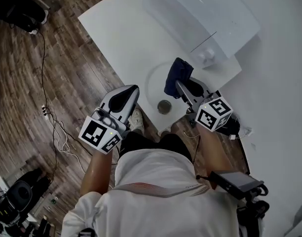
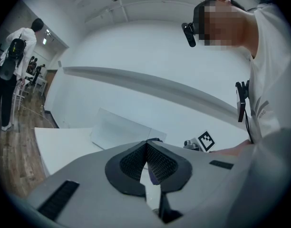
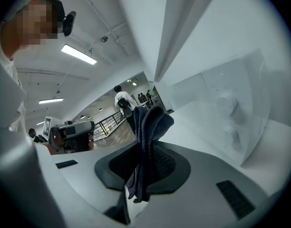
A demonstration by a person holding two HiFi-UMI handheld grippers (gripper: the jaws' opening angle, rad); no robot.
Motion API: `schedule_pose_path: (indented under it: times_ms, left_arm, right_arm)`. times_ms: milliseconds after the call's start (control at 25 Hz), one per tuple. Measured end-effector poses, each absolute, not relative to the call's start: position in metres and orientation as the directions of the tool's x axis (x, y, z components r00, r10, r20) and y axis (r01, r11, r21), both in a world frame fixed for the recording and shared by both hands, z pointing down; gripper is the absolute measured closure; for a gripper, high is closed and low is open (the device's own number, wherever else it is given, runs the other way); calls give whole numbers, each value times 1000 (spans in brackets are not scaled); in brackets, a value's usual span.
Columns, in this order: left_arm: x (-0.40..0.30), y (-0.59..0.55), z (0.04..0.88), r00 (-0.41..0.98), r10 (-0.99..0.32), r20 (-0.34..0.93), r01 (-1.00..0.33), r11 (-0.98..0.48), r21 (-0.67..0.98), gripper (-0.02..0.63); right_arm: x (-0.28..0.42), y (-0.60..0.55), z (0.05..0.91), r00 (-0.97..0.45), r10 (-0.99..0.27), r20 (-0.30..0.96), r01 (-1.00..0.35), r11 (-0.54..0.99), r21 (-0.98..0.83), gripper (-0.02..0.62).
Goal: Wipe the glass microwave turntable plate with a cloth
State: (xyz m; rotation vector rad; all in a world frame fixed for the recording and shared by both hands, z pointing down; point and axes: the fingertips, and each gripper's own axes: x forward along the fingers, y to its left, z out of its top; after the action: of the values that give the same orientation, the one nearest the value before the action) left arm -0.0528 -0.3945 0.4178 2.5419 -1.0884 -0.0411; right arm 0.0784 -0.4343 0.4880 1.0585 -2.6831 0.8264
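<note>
1 white table (image 1: 116,28) is seen carrying a white microwave (image 1: 200,14) toward its far edge. The glass turntable plate (image 1: 152,85) is laid flat at the near edge, in front of the microwave. The right gripper (image 1: 180,84) is held over the plate's right side, its fingers pinched on a dark blue cloth (image 1: 176,73). The left gripper (image 1: 133,89) is held by the near edge, left of the plate, with its fingers pressed together on nothing.
</note>
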Motion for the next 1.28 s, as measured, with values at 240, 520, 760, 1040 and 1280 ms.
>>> schedule_pose_path:
  times_ms: [240,520,760,1040,1280]
  left_arm:
    - [-57,-390,441,664,-732,155,-727,-583,363,595]
    - [-82,-379,453,616,-765,187,-763,-521,383,595]
    - [-89,-370,463,607,-769,202,-763,-492,419,595]
    - [-79,-375,471,625,-755,198,-745,-502,438,595]
    - [-65,-380,469,651,-732,198,-726,-526,444,595]
  right_arm:
    - [30,-443,554,-801,-414,433,-597,600,-533,535]
    - [-17,-437,606,-810,-254,529,-567,569,-595,535]
    - [-18,-438,632,-762,-230,605,-617,543,-570,535]
    - [25,-450,644,-718,-265,644,-682,455,-573,535]
    - [78,-453,644,-673,-301,675,-733,395,-554,535]
